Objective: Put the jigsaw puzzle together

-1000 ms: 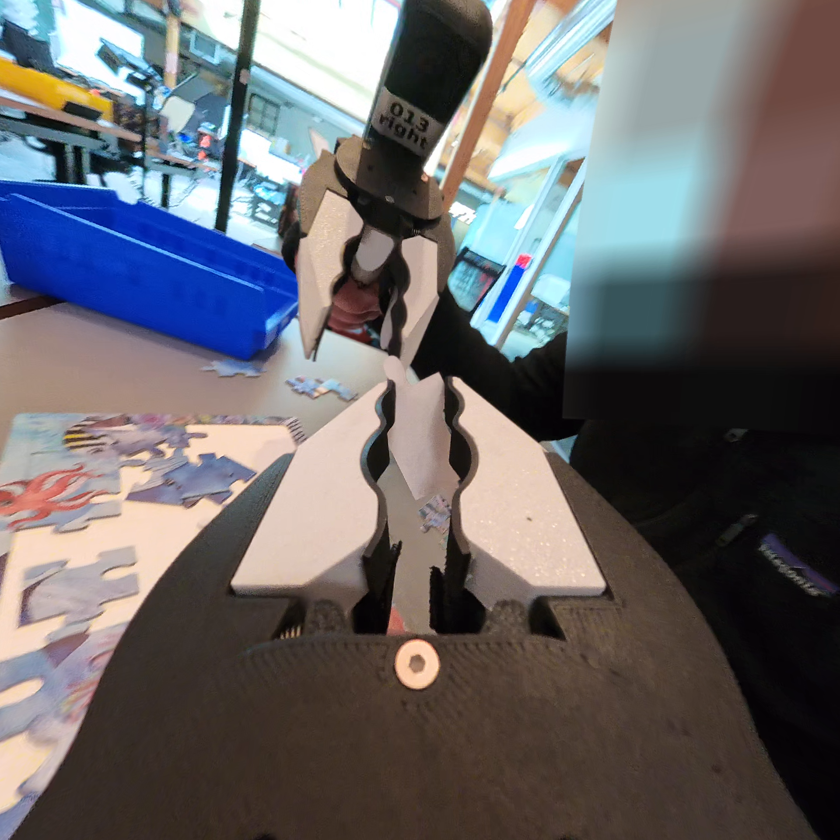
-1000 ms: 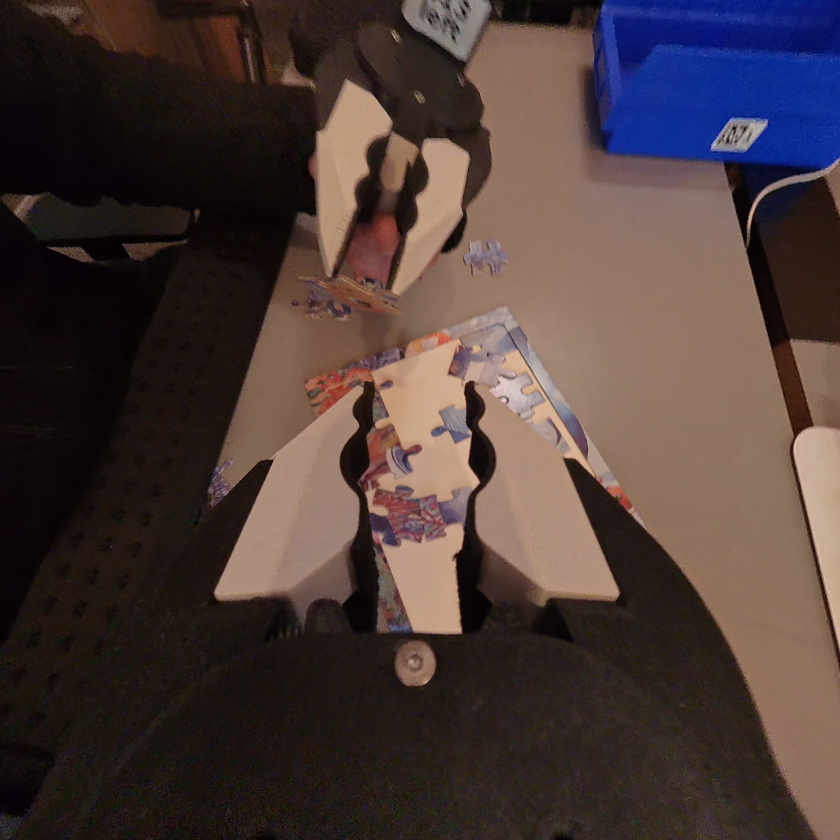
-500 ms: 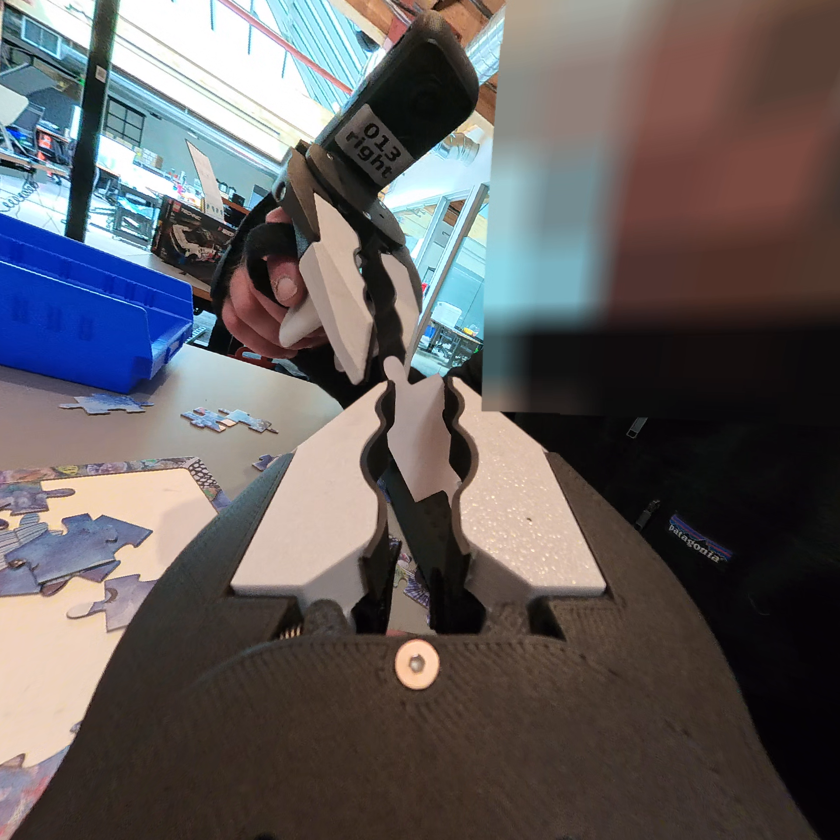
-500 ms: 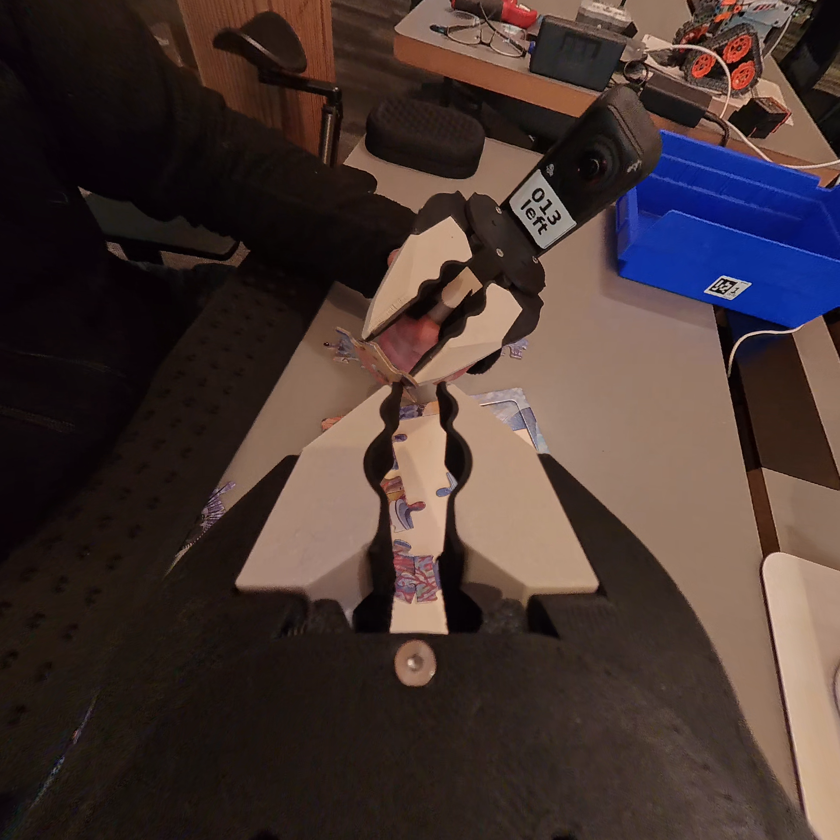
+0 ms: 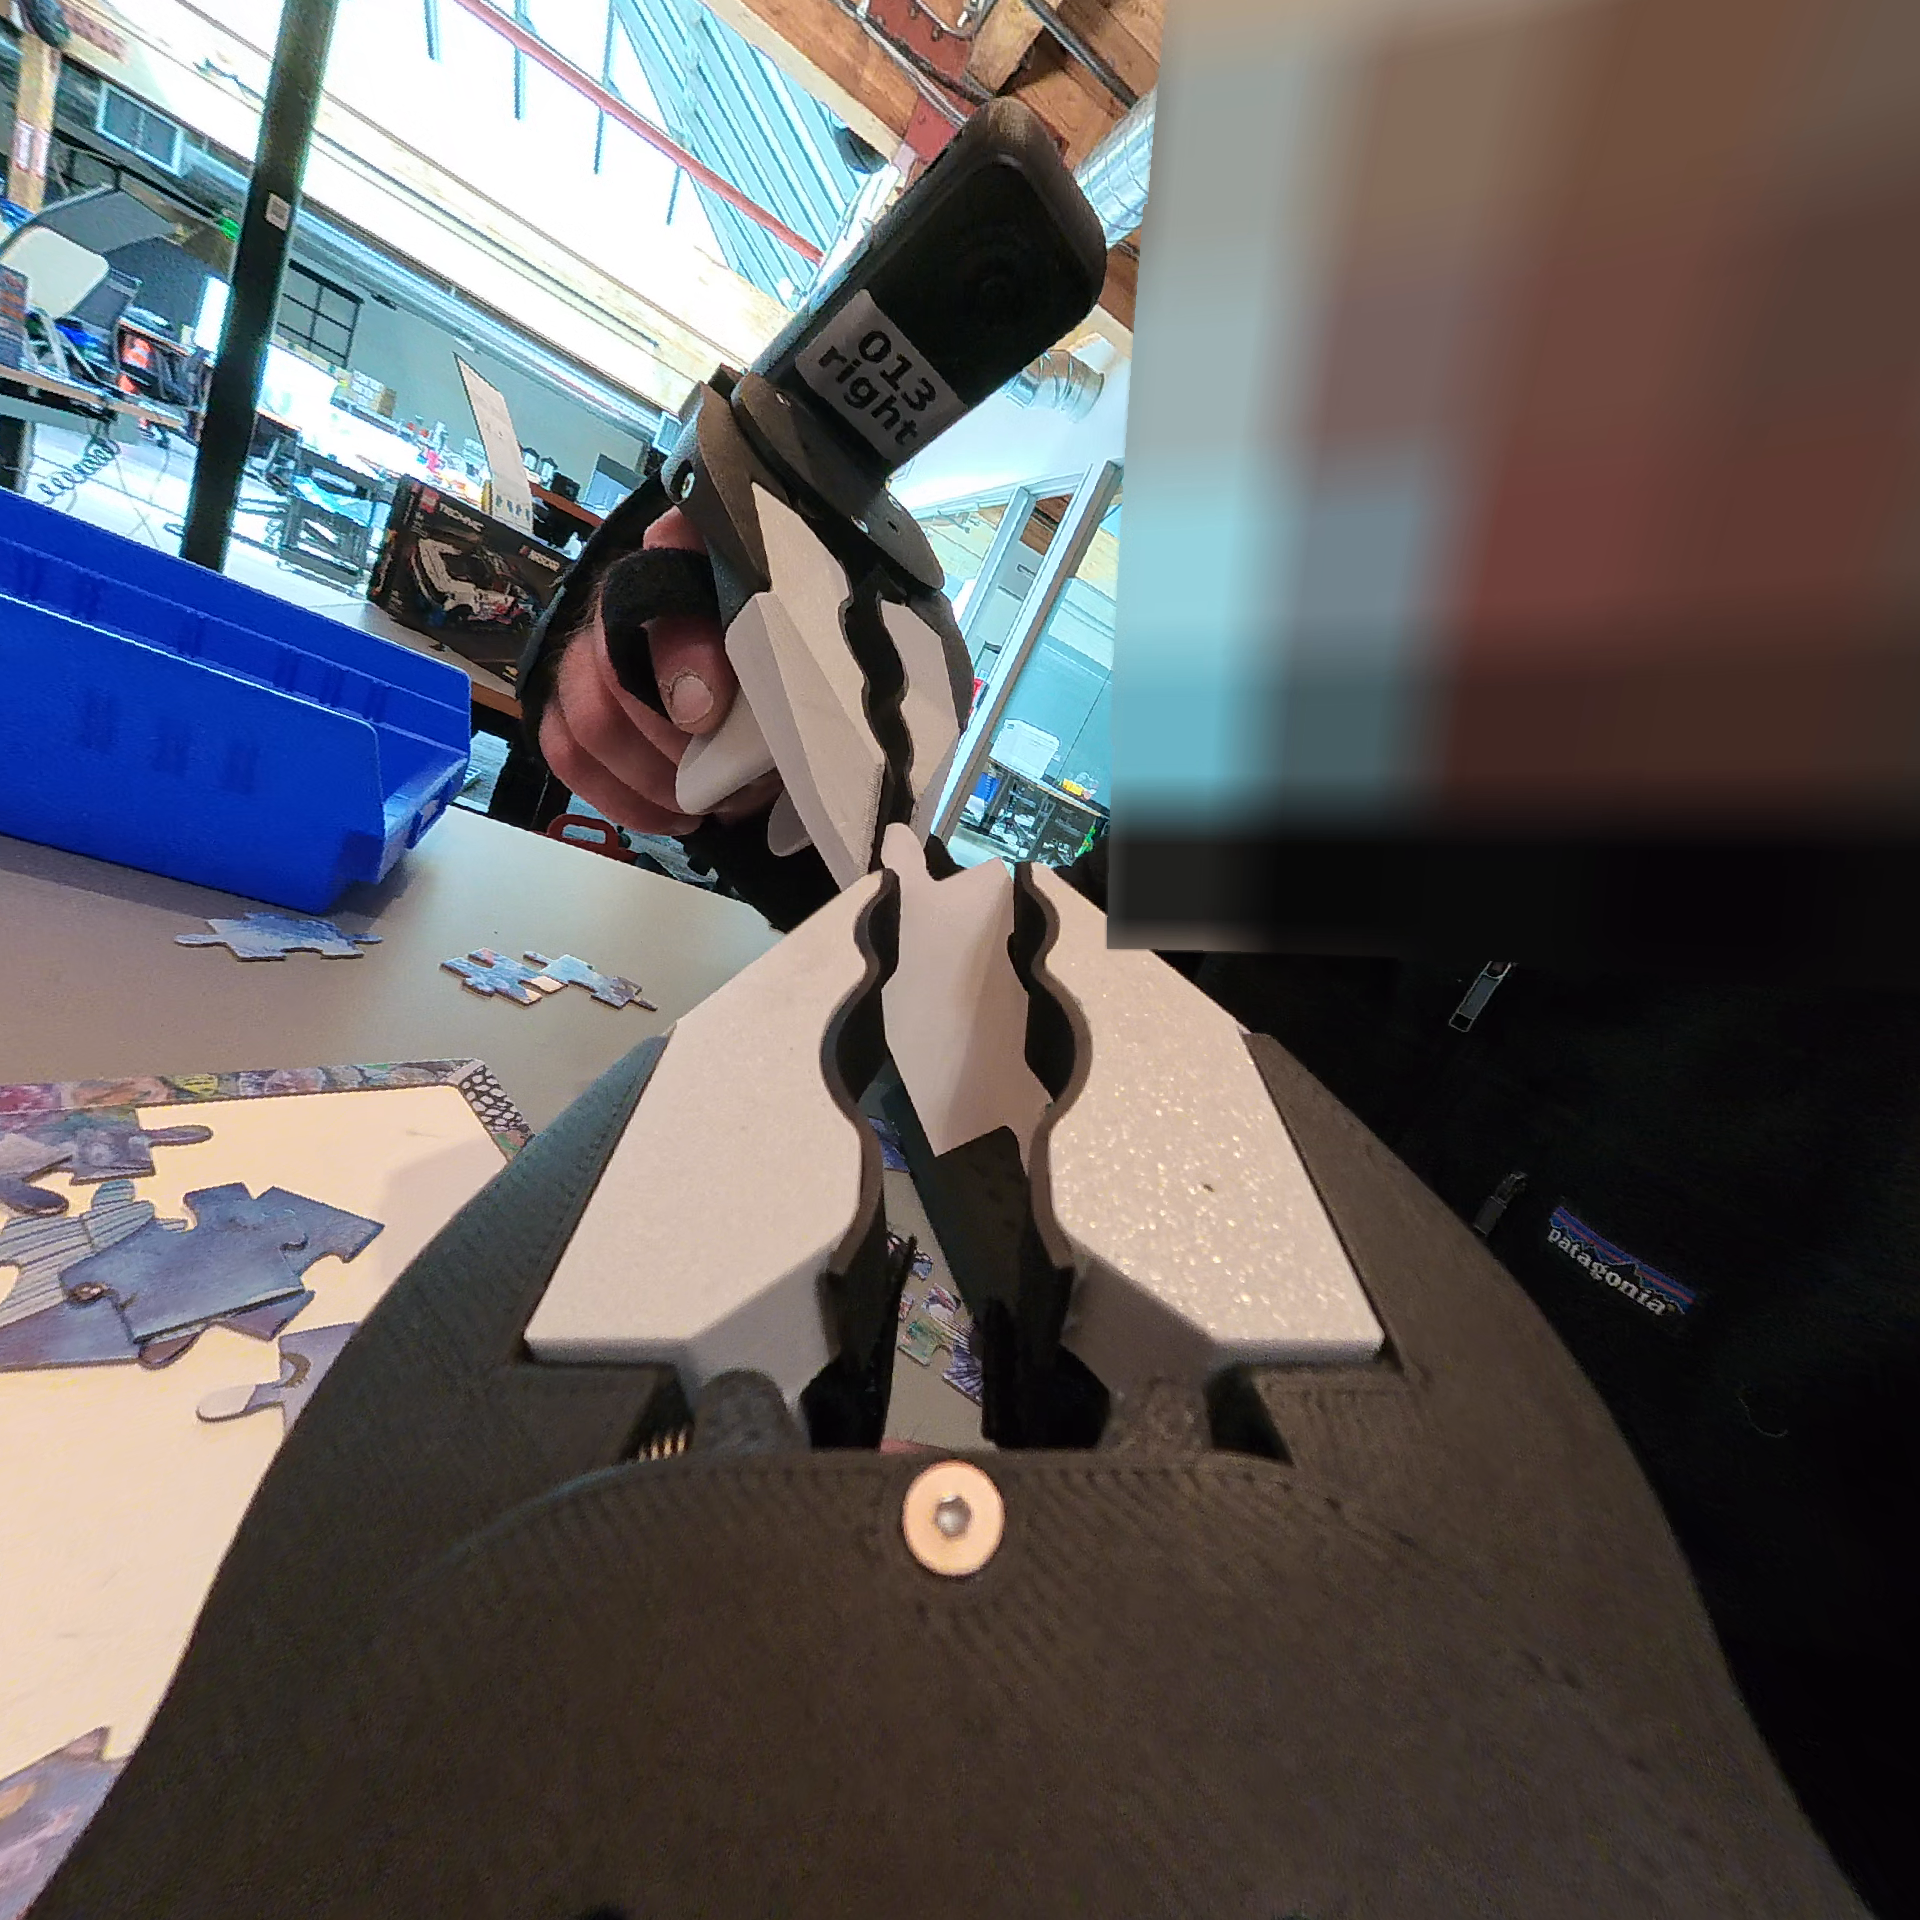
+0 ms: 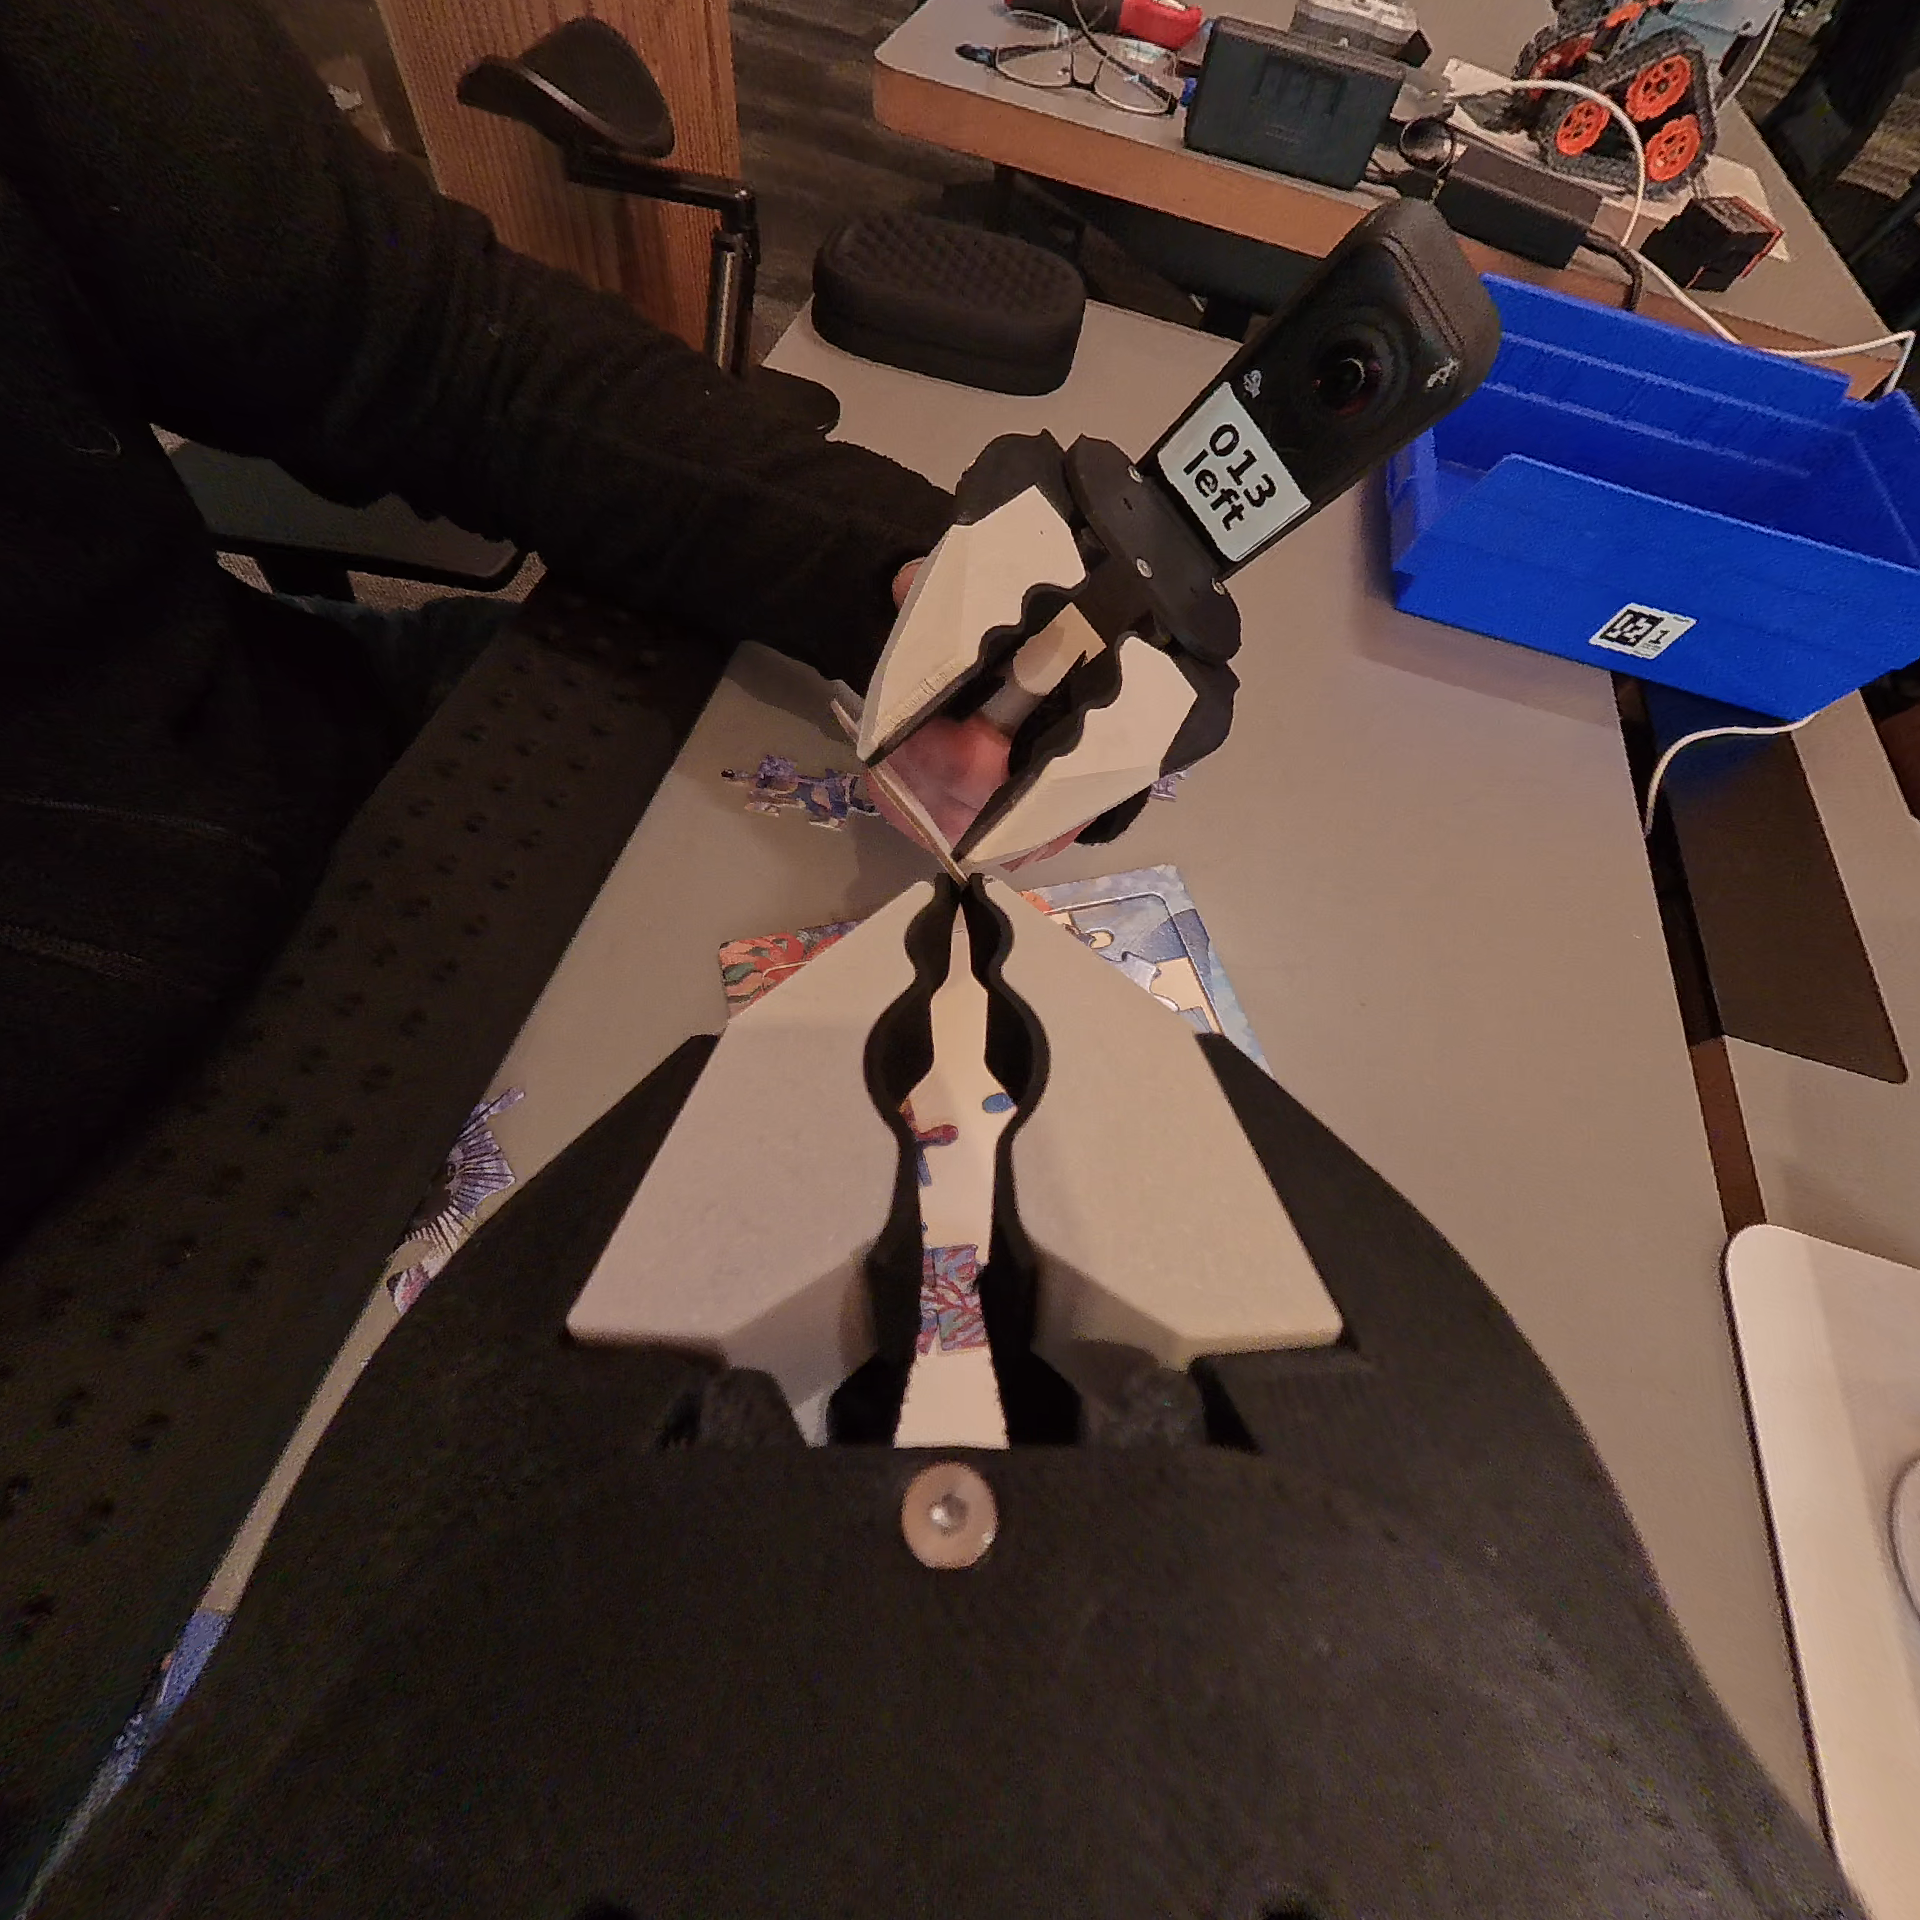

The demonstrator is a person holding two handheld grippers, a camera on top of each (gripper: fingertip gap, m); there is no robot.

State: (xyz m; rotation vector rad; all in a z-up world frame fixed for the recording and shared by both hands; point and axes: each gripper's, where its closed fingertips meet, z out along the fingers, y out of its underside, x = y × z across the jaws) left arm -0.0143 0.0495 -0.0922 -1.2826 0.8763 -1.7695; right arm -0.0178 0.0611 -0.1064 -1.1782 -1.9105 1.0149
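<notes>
puzzle piece [image 5: 951, 1023] is standing upright in the left gripper [image 5: 954, 894], clamped; the right gripper [image 6: 961, 896] is nipping its top tab, above the desk [image 6: 1403, 935].

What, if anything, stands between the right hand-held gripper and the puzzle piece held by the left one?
Nothing, it seems, so yes. The left hand-held gripper holds the puzzle piece up off the table, and the right hand-held gripper appears closed on its free edge.
</notes>
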